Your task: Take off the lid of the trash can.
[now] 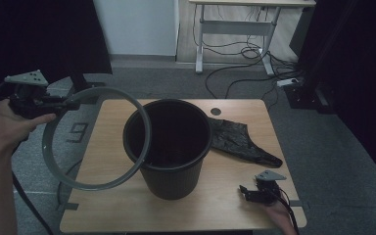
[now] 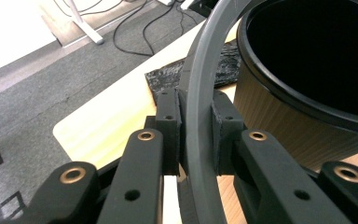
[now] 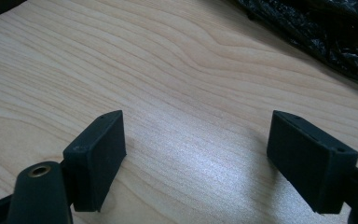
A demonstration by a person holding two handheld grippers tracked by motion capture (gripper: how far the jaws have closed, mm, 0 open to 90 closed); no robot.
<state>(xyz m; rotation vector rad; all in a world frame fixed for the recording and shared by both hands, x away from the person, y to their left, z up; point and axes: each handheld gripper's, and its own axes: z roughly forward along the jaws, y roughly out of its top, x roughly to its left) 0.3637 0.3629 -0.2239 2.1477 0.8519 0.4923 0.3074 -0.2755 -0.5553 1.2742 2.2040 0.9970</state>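
Note:
A grey plastic hoop (image 1: 45,147) hangs tilted over the table's left side, its right arc overlapping the rim of the black bucket (image 1: 169,171) at the middle of the wooden table (image 1: 107,210). My left gripper (image 1: 71,103) is shut on the hoop's upper left part, held off the table's left edge. In the left gripper view the pads clamp the hoop's band (image 2: 200,93), with the bucket (image 2: 279,126) just beyond. A crumpled black bag (image 1: 237,139) lies flat to the right of the bucket. My right gripper (image 1: 247,192) rests open near the front right, with nothing between its fingers (image 3: 98,149).
A round hole (image 1: 215,111) and a "9" mark (image 1: 77,132) are on the tabletop. Behind the table, cables (image 1: 245,63) trail across the grey floor under a desk (image 1: 235,24). Dark curtains hang at both sides. Bare wood (image 3: 168,60) lies under the right gripper.

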